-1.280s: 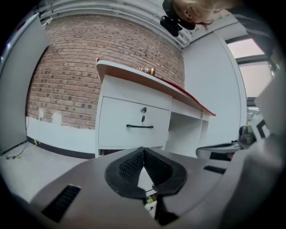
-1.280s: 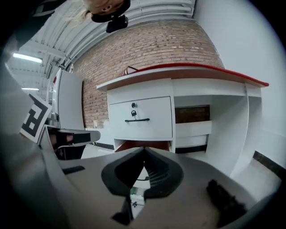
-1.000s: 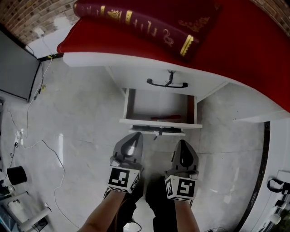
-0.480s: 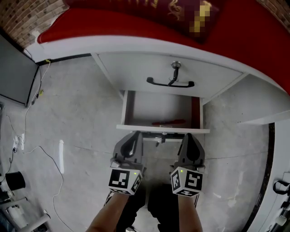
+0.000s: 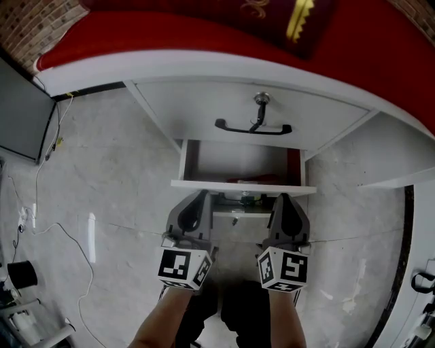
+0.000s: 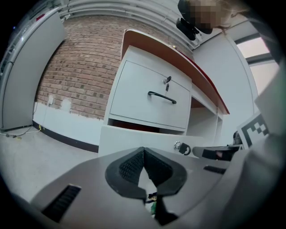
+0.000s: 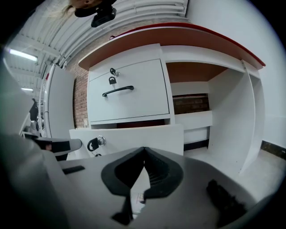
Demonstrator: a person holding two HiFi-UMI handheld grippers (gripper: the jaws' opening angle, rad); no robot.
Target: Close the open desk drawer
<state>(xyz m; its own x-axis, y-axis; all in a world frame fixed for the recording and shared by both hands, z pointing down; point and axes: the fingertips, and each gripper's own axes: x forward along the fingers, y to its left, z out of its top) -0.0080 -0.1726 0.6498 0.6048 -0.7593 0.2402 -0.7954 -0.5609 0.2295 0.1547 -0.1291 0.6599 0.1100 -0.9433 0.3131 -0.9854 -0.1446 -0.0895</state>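
Observation:
The white desk's lower drawer [image 5: 242, 187] stands partly open beneath an upper drawer with a black handle [image 5: 253, 127] and a key. Something red [image 5: 257, 179] lies inside the open drawer. My left gripper [image 5: 201, 198] is shut, its tip at the left part of the drawer front. My right gripper [image 5: 283, 199] is shut too, at the right part. Whether the tips touch the panel I cannot tell. In the left gripper view the drawer front [image 6: 120, 137] fills the space just beyond the closed gripper [image 6: 143, 150]. The right gripper view shows the same panel [image 7: 134, 133] with its lock and key [image 7: 96, 143] past that gripper [image 7: 144, 150].
A red cover [image 5: 170, 41] and a dark red book [image 5: 285, 17] lie on the desk top. A dark flat panel [image 5: 20, 102] leans at the left, with cables [image 5: 47, 217] trailing over the grey floor. The desk's leg space [image 7: 210, 107] opens to the right.
The drawer has slid inward and shows less of its inside. Both grippers have moved forward with it toward the desk.

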